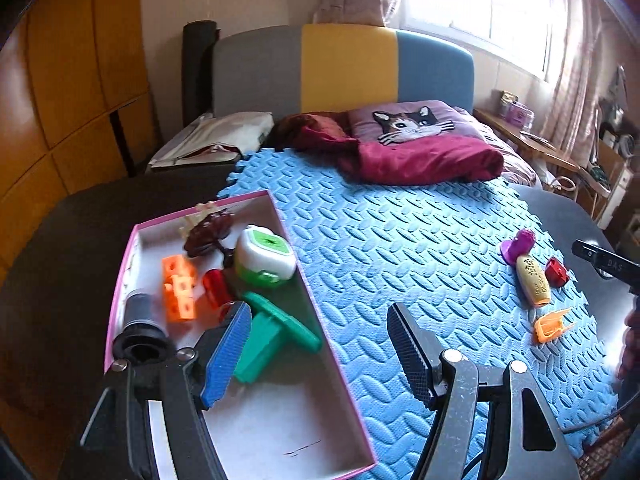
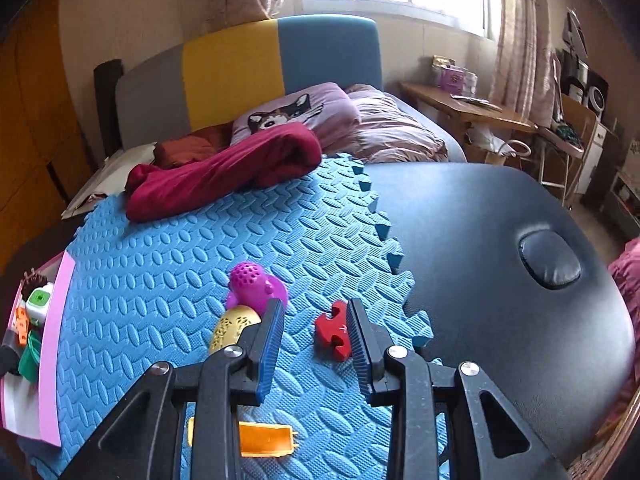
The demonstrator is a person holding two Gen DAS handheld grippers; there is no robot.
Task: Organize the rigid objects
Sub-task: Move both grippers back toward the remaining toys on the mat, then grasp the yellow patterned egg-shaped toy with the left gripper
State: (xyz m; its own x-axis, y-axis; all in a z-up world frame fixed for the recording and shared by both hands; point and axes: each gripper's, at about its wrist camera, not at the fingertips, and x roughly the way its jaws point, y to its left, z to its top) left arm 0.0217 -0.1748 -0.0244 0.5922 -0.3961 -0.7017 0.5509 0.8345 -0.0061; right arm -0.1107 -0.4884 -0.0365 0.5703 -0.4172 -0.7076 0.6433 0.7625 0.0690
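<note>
Closest in, the right hand-held gripper (image 2: 316,344) hangs over the blue foam mat (image 2: 160,264) with its jaws a narrow gap apart and nothing pinched between them. Just below it, partly hidden by its frame, lies the orange clip (image 2: 266,438), flat on the mat with its long side running left to right. Just ahead, the red block (image 2: 333,331) sits right at the tip of the right-hand finger, a little right of the centre line; whether it touches the pad I cannot tell. Its long axis slants from upper left to lower right, so the jaws would probably need to spread and shift slightly right to straddle it. Left of the fingers lies the yellow perforated capsule (image 2: 234,326), partly behind the left-hand finger, and beyond it the purple perforated toy (image 2: 252,282), the two touching or nearly so.

Meanwhile the left hand-held gripper (image 1: 320,354) is spread wide and empty, straddling the right wall of the pink-rimmed box (image 1: 320,320), which holds a green piece (image 1: 276,332), an orange block (image 1: 180,292), a green-and-white container (image 1: 264,256) and other toys. From there the loose toys lie well apart, far right, so the right hand is plainly the nearer one.
</note>
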